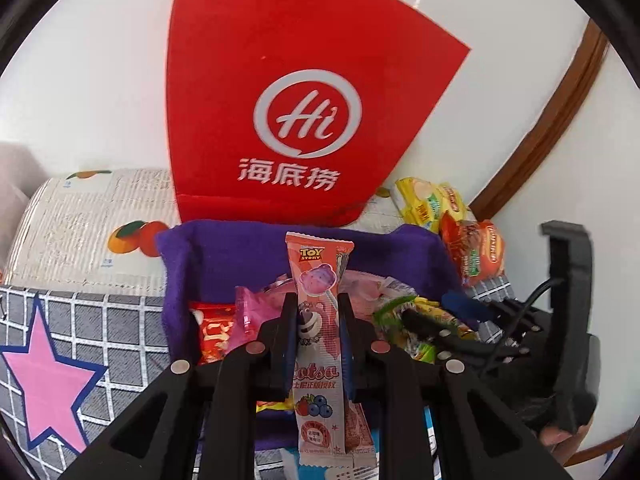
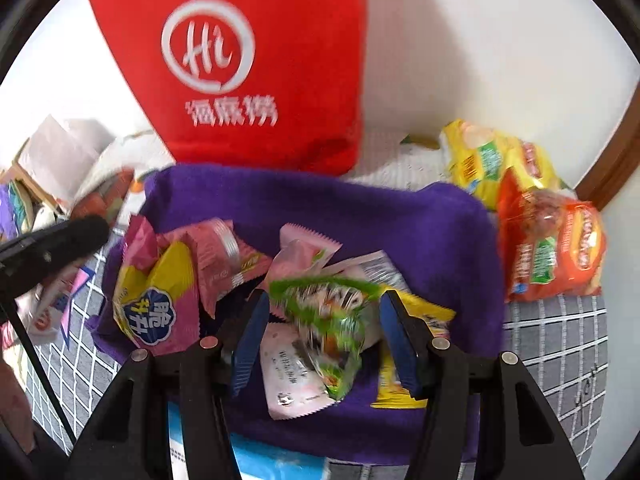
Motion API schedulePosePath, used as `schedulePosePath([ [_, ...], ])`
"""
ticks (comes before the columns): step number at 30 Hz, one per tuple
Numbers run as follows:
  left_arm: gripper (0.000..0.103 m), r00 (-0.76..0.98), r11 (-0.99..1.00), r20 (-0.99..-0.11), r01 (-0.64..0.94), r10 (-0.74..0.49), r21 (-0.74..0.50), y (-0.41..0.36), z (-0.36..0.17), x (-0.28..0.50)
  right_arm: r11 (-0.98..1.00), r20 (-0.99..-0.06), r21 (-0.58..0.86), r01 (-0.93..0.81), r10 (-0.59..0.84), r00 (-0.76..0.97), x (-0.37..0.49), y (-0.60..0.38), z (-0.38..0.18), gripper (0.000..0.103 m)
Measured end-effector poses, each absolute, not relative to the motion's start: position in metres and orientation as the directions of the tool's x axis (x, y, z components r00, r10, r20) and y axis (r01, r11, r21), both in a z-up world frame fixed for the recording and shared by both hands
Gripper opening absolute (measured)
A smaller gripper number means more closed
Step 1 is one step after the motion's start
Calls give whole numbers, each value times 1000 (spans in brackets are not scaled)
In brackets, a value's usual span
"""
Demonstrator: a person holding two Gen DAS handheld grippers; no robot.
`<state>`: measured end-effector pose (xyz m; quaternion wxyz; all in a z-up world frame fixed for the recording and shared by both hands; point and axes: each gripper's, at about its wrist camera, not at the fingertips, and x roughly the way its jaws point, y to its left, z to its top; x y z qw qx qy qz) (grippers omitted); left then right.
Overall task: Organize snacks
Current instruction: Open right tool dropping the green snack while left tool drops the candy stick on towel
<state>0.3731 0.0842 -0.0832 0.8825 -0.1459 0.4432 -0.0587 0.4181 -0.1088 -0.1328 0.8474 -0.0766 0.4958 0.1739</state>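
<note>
Here, low in the left-wrist frame, the left gripper (image 1: 318,304) is clamped on a pink lollipop (image 1: 320,312), held upright over the purple bin (image 1: 176,264). In the right-wrist view the right gripper (image 2: 322,312) stands spread, a blurred green packet (image 2: 328,316) between its fingers; whether they touch it I cannot tell. The bin, mid-frame, holds many wrappers. Beyond it a red bag (image 2: 256,64) leans on the wall, with chip bags (image 2: 552,248) at right. Likely step: filling the bin. Next, lower the lollipop and let go.
</note>
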Motion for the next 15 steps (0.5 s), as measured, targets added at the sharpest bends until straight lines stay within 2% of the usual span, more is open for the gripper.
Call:
schedulePosePath([
  [7,17,600,933,-739,37,-306,-357,70,-85,373,946,-817,57,-320,228,530,412,-136,-97,58],
  [15,17,555,923,-757,55,-346,-382,51,-100,377,958,-780,12,-286,188,597,406,-153,-77,58],
])
